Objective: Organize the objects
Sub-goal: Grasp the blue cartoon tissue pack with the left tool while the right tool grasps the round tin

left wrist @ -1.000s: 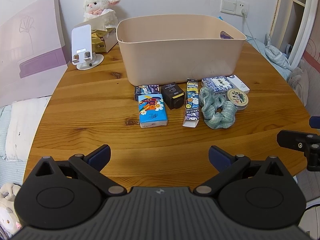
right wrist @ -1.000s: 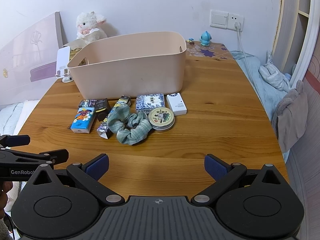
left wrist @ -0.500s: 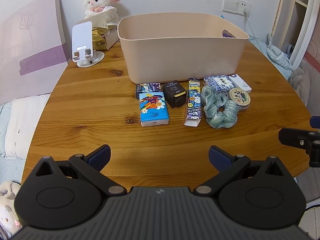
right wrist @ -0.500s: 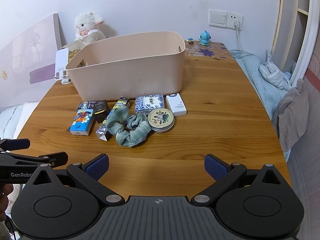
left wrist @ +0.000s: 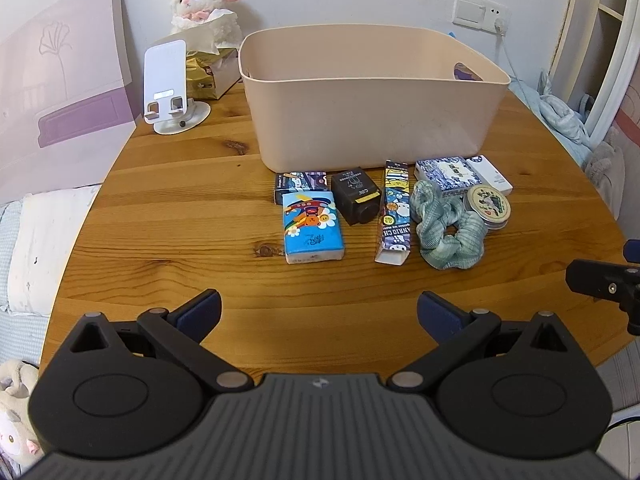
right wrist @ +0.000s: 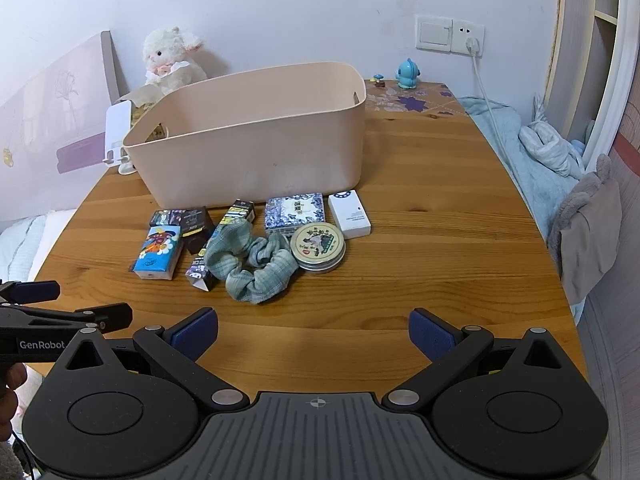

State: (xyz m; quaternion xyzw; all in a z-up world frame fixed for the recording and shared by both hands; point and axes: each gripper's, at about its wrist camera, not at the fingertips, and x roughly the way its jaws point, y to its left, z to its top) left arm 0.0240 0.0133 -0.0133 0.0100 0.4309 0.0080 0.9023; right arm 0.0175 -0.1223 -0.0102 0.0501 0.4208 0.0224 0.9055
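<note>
A beige plastic bin (left wrist: 372,116) (right wrist: 256,148) stands on the round wooden table (left wrist: 180,208). In front of it lie a blue tissue pack (left wrist: 313,227) (right wrist: 157,253), a black box (left wrist: 357,195), a long cartoon carton (left wrist: 395,212), a green scrunchie (left wrist: 448,232) (right wrist: 252,262), a round tin (left wrist: 489,207) (right wrist: 318,246), a blue-patterned box (right wrist: 295,211) and a white box (right wrist: 349,214). My left gripper (left wrist: 319,312) is open and empty, short of the tissue pack. My right gripper (right wrist: 313,330) is open and empty, short of the scrunchie.
A white phone stand (left wrist: 170,88), a tissue box (left wrist: 208,70) and a plush lamb (left wrist: 206,4) stand behind the bin at left. A blue figurine (right wrist: 408,74) sits by the wall socket. Bedding lies off the table's right edge (right wrist: 532,152).
Both grippers have edged slightly forward toward the objects, which appear a little nearer. Nothing on the table has moved and both grippers stay open.
</note>
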